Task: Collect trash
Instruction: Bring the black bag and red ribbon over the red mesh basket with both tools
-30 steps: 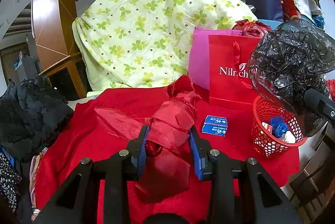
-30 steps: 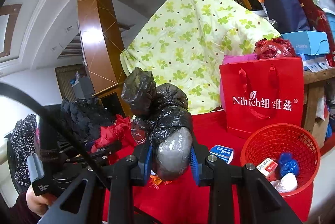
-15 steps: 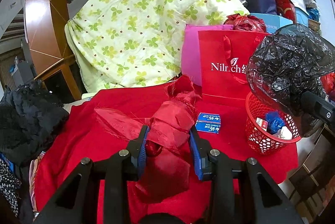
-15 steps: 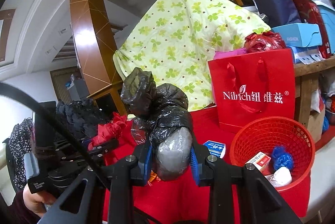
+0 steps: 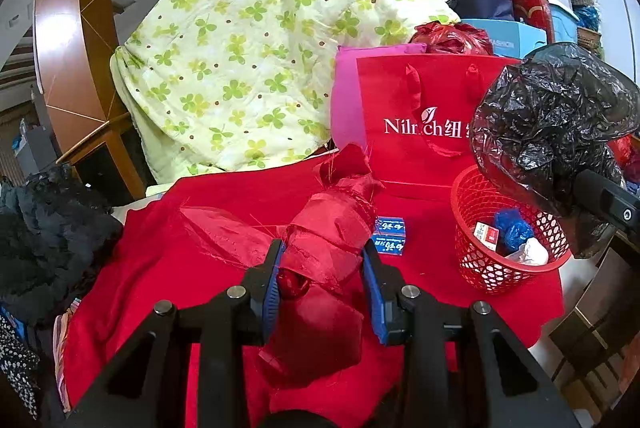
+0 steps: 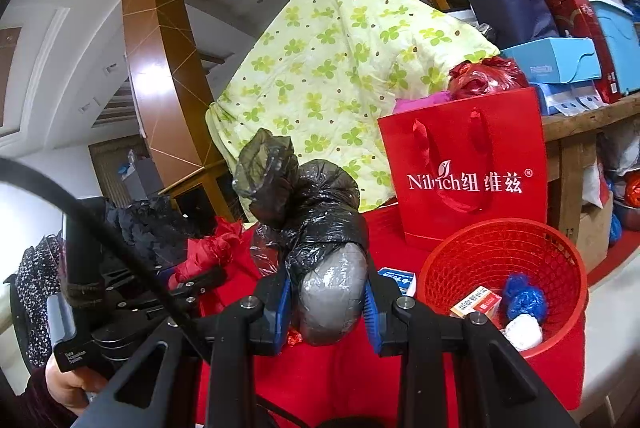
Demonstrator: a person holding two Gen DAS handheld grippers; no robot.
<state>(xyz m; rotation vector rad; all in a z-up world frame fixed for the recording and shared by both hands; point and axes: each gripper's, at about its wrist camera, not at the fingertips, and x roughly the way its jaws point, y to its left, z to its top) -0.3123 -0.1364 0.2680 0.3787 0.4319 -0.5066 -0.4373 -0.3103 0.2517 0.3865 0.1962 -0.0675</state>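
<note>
My left gripper point(image 5: 322, 274) is clamped on a crumpled red cloth scrap point(image 5: 332, 228), pads pressing both sides, w/ the scrap trailing down toward the red tablecloth point(image 5: 224, 188) beneath. My right gripper point(image 6: 327, 298) is squeezed tight on a black plastic bag point(image 6: 316, 212), its grey stretched end bulging between the blue pads and the rest puffing up above them. From the left view that bag hangs just over the near rim of the red mesh basket point(image 5: 480, 268), which sits close to the cloth's right edge; not much table left on that side before the drop-off. Inside the basket: a small carton point(image 6: 476, 304), a blue wad point(image 6: 522, 294) and a white wad point(image 6: 522, 332). A blue box point(image 5: 390, 234) lies flat between my left jaws and the basket, apart from both. Open red cloth runs left of the scrap, up to a dark pile of clothing point(image 5: 44, 228) at the left edge. Behind the basket a red gift bag point(image 6: 468, 168) stands upright, a pink bag point(image 5: 346, 100) beside it, closing off the back. Further back a green-clover quilt point(image 5: 256, 48) drapes over the stair rail, w/ stacked boxes at far right.
</note>
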